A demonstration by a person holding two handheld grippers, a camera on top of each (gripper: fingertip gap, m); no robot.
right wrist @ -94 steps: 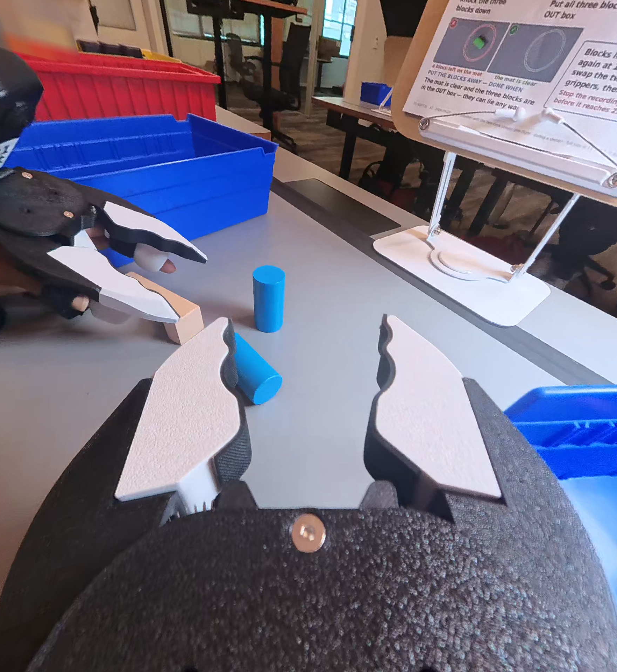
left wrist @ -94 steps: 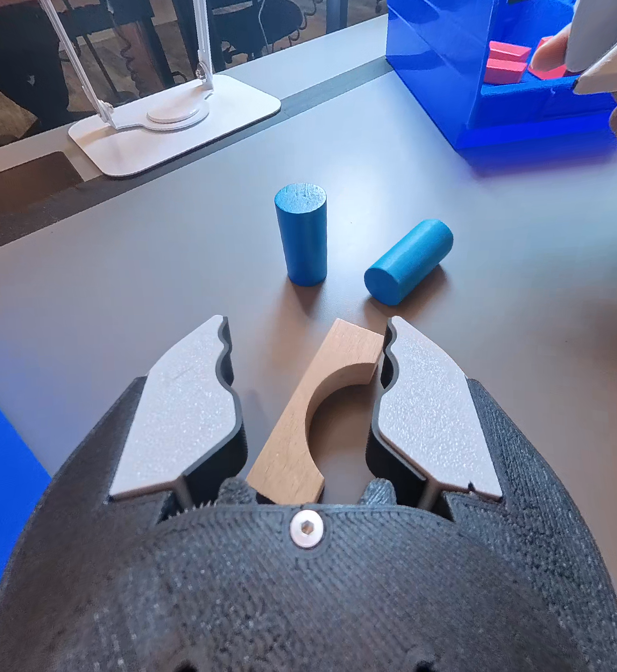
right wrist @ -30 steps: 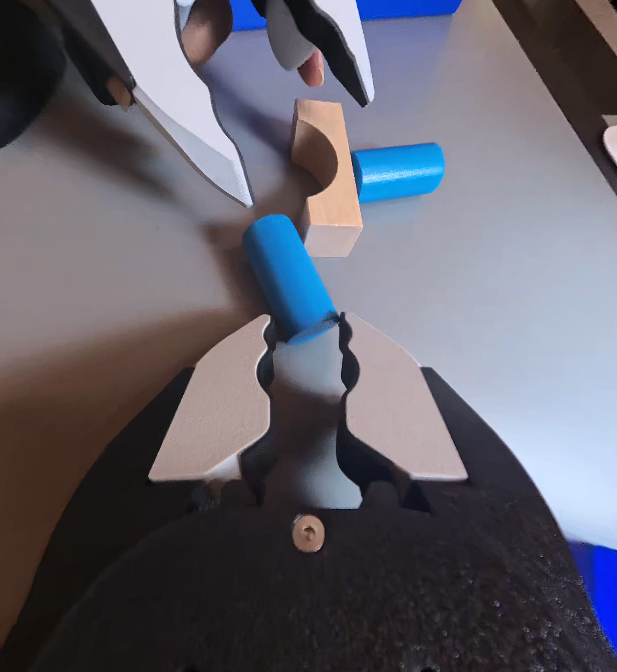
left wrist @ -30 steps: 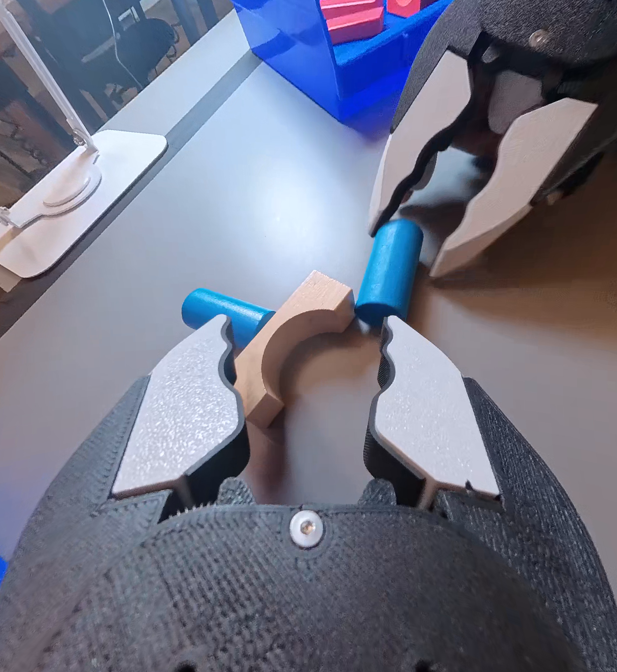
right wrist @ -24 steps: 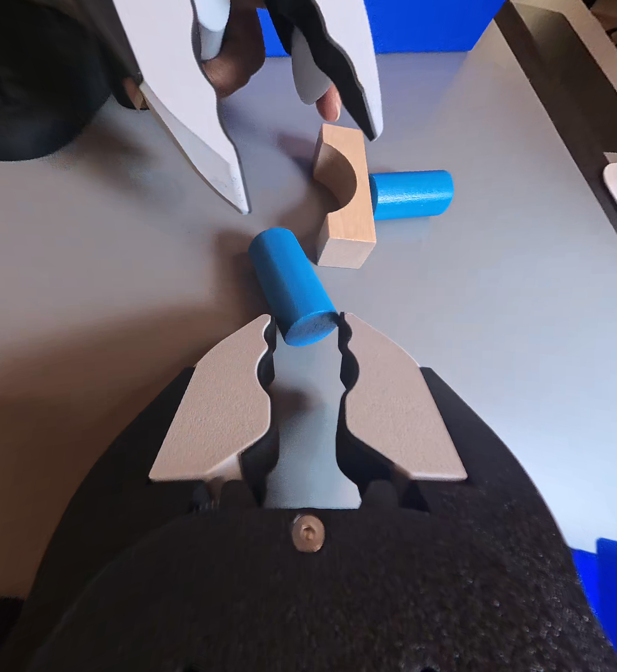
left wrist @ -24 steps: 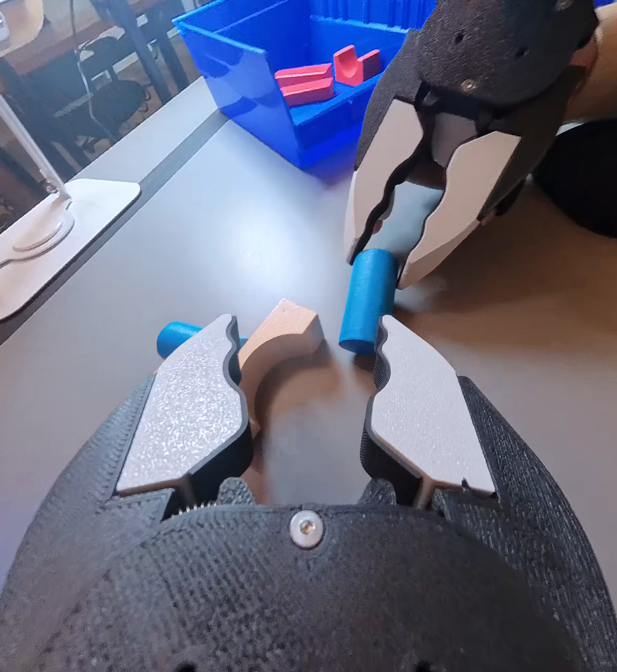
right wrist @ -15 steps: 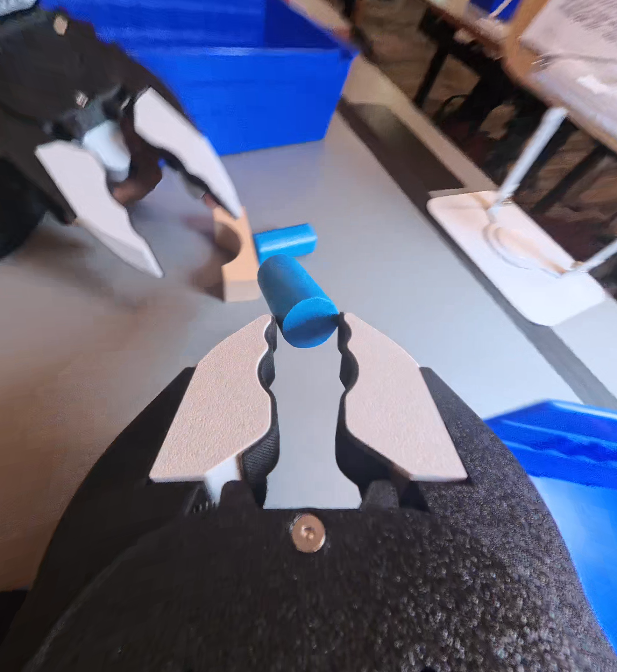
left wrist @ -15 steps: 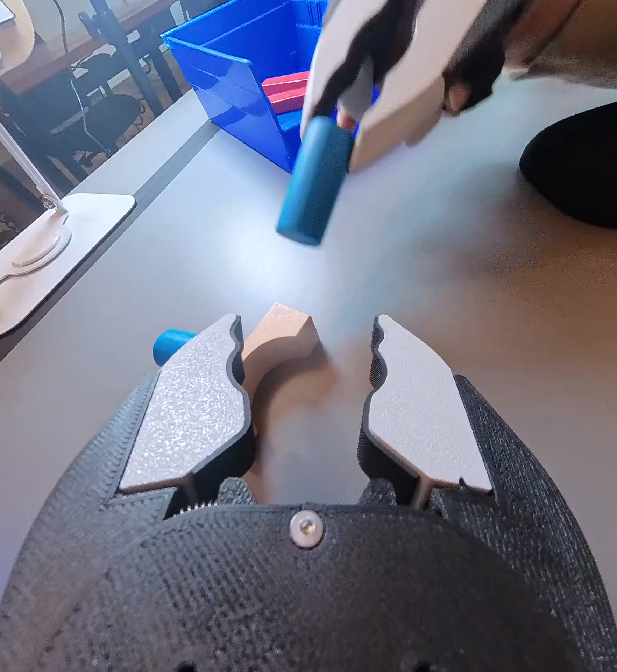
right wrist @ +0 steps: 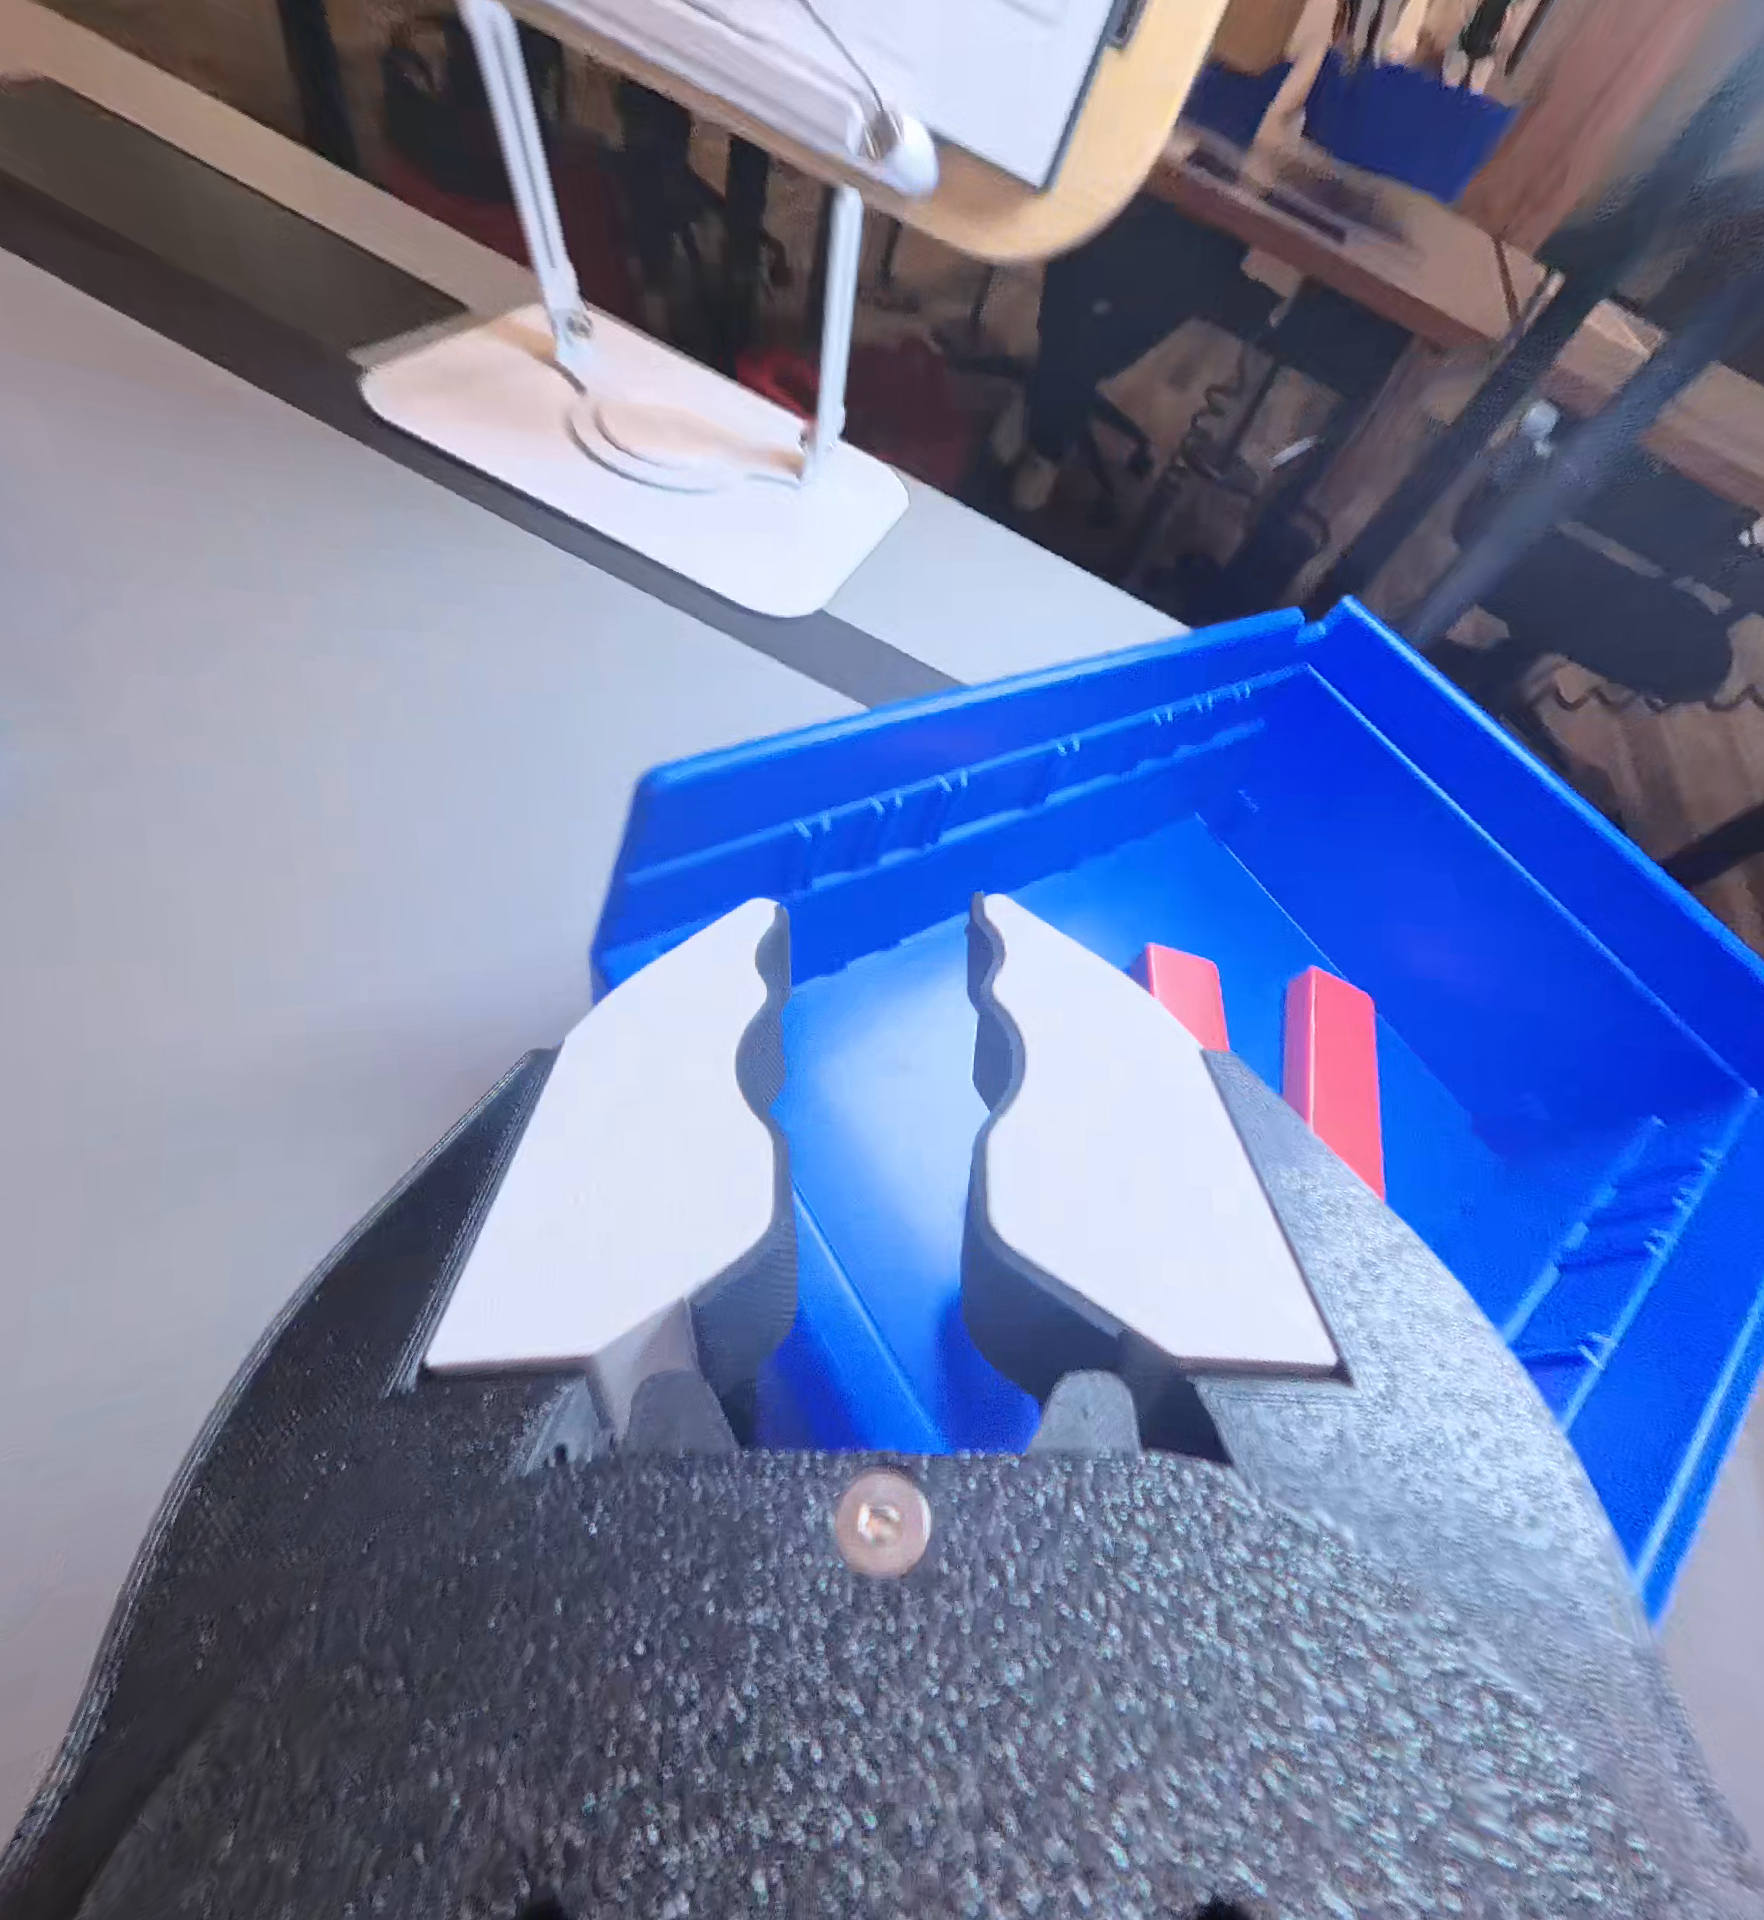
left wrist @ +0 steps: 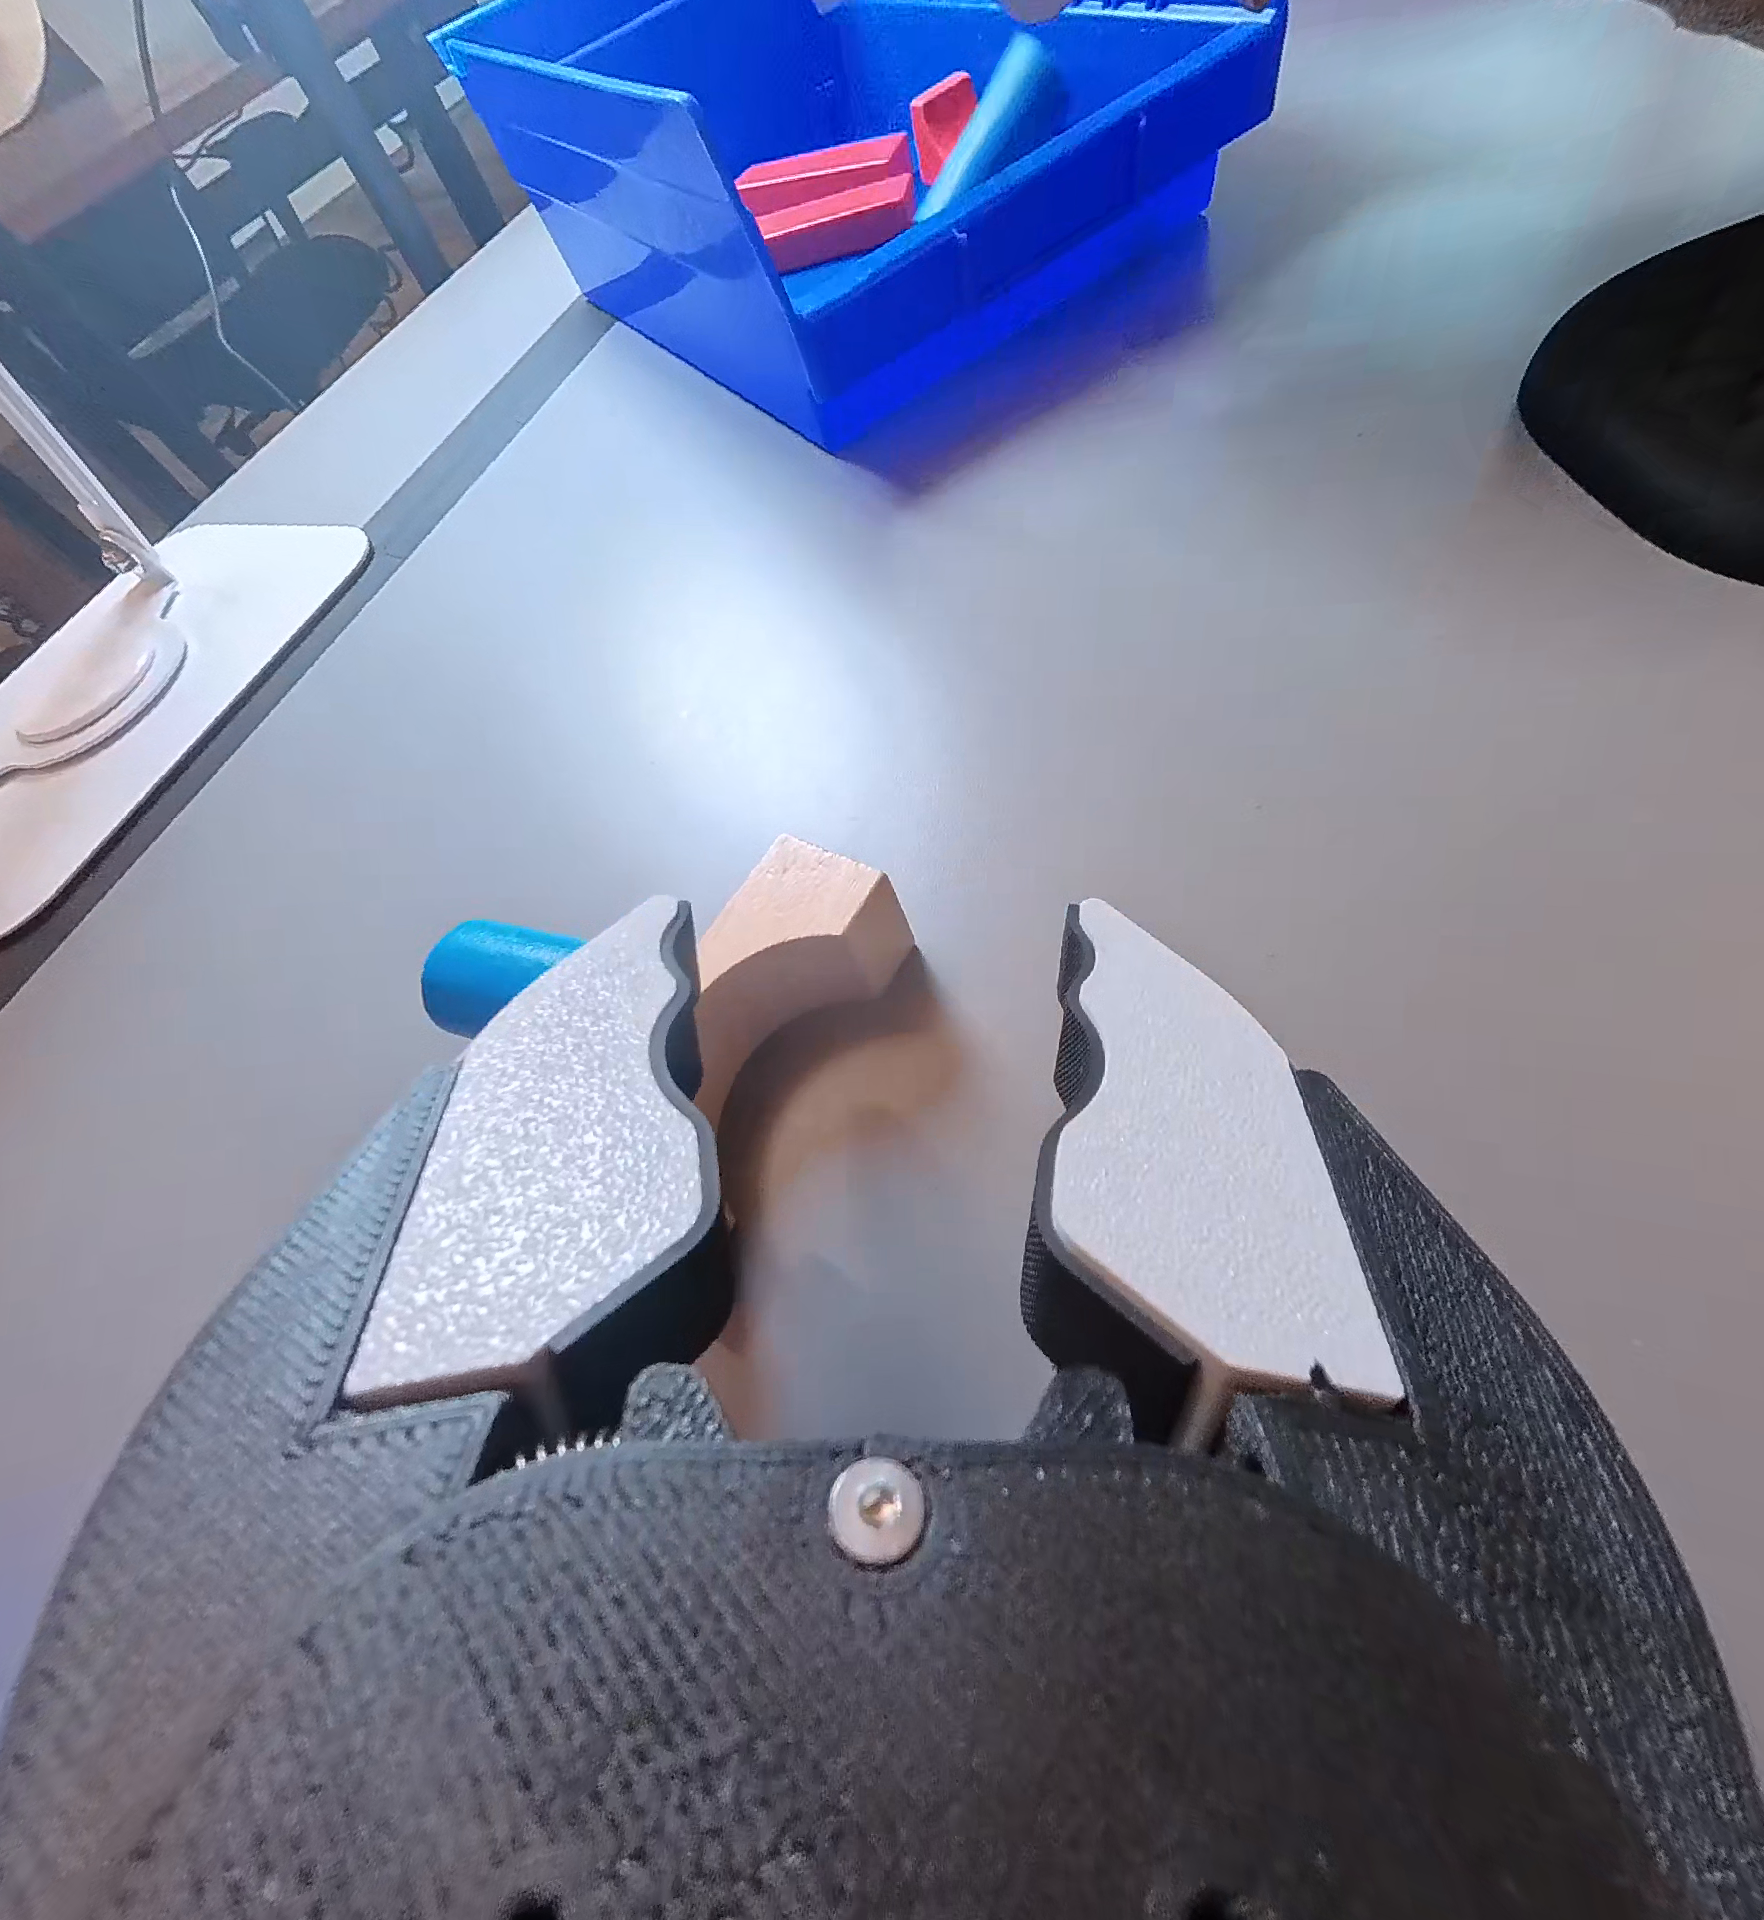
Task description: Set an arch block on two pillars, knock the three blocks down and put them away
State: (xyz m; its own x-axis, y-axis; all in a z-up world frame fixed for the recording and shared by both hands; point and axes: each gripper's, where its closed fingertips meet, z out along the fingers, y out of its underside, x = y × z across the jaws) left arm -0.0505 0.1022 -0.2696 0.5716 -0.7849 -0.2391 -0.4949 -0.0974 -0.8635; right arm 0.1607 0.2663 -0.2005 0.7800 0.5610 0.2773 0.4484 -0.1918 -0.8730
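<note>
The left gripper (left wrist: 883, 1023) sits low over the grey tabletop (left wrist: 1273, 727), jaws spread wide and gripping nothing, with the natural-wood arch block (left wrist: 805, 961) lying on its side just inside the left finger, apparently touching it. That wide spread looks deliberate: the arch is broad, and the jaws need room to straddle it. Its curved hollow faces right, pale wood, square-cut ends. Just beyond, on the left, a blue wooden cylinder pillar (left wrist: 488, 961) lies flat against the arch's back, mostly hidden by the finger. Far off, the blue plastic bin (left wrist: 1065, 270) holds red blocks (left wrist: 826, 203) and a second blue cylinder (left wrist: 992, 120) propped aslant. The right gripper (right wrist: 876, 951) hangs over that bin's near end, jaws partly open and empty, so one pillar is put away, I'd say; arch and the other pillar remain out.
</note>
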